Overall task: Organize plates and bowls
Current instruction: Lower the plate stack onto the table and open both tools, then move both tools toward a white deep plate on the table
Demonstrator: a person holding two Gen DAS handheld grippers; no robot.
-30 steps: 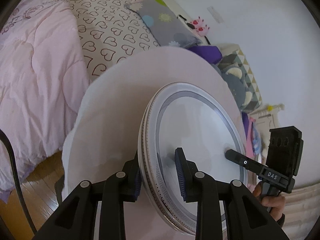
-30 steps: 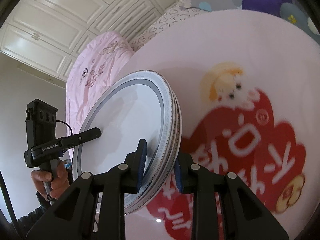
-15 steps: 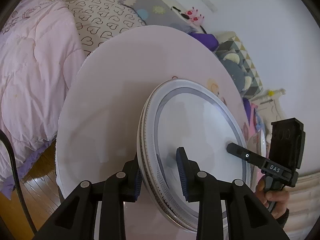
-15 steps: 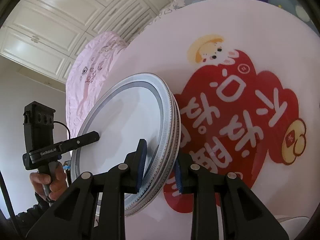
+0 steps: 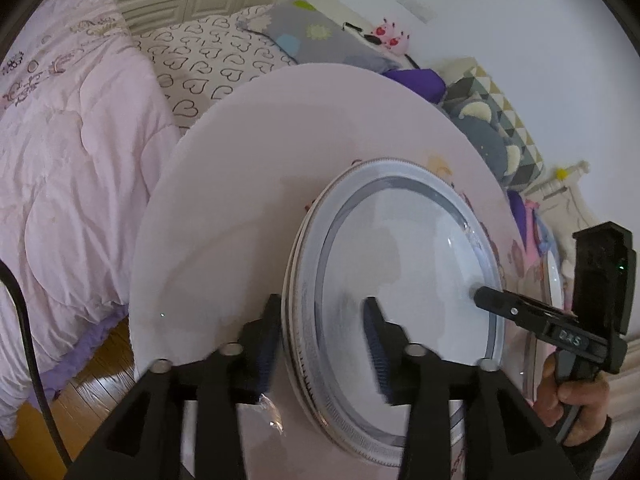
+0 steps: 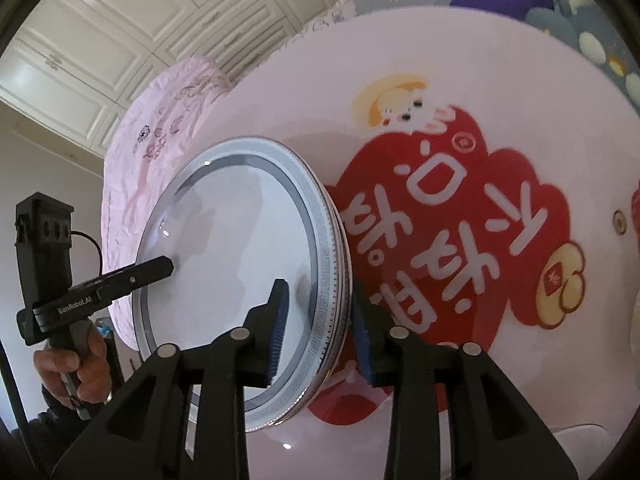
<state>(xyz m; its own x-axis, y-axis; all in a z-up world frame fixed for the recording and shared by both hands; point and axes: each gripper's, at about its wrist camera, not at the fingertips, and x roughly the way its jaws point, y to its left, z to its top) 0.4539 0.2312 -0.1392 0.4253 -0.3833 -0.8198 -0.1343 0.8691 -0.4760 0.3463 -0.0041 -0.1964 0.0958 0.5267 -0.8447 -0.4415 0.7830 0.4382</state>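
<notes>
A stack of white plates with grey patterned rims [image 5: 404,280] [image 6: 240,256] lies on a round pink table [image 5: 240,208] [image 6: 460,80]. My left gripper [image 5: 320,336] spans the stack's near rim with its jaws spread wider than the stack. My right gripper [image 6: 318,320] spans the opposite rim, its jaws also apart with gaps around the rim. Each gripper shows in the other's view, the right one [image 5: 484,294] and the left one [image 6: 166,266], with a finger over the top plate.
A red cartoon print [image 6: 448,240] covers part of the table beside the plates. A bed with a pink quilt [image 5: 68,180] and heart-print sheet [image 5: 200,64] stands behind. Cushions [image 5: 492,132] lie by the wall. Wood floor [image 5: 92,392] shows below.
The plate stack has come down flat onto the table. Both grippers' jaws have widened from clamping the rim to standing apart around it.
</notes>
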